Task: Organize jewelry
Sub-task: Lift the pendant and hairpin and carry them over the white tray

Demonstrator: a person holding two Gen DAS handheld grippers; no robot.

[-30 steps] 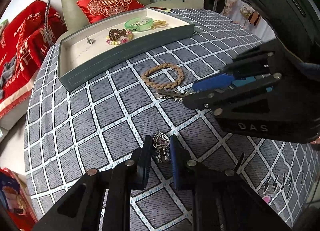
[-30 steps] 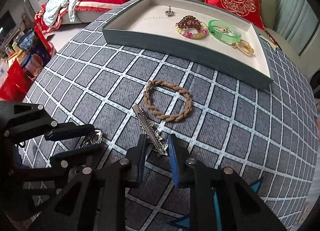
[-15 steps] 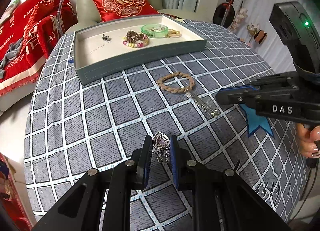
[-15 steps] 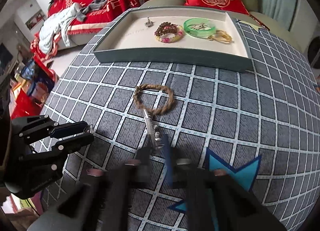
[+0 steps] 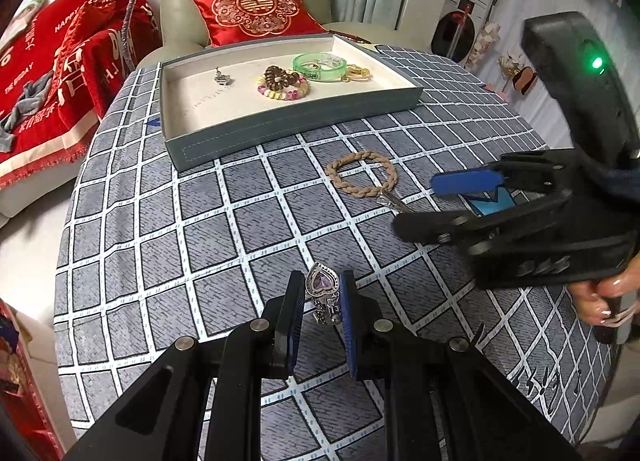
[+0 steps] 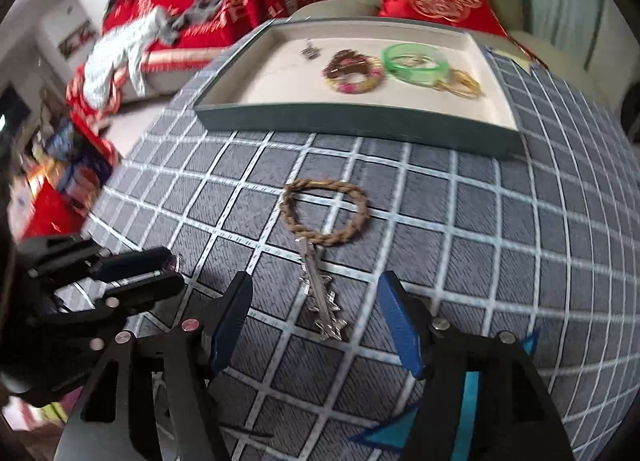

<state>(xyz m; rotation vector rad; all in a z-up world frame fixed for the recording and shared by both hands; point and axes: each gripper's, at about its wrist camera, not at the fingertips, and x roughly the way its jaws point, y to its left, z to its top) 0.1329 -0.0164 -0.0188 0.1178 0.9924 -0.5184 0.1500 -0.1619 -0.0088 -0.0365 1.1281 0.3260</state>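
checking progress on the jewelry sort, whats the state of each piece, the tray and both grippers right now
left gripper: shut on heart pendant
heart pendant: held off the cloth
right gripper: open, jaws just opened, hair clip between them
hair clip: flat on the tablecloth, ungripped
braided bracelet: on the cloth, outside tray
tray: holds bracelets, bangle, charm

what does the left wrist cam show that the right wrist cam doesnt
Only the left wrist view shows the heart pendant gripped in the left gripper, and a hand holding the right gripper's handle.

Only the right wrist view shows the whole silver hair clip lying on the cloth between the open right gripper, whose jaws have just been opening.

Both show the tray, the green bangle, the bead bracelets, the small charm, the braided bracelet on the checked tablecloth, and the red cushion.
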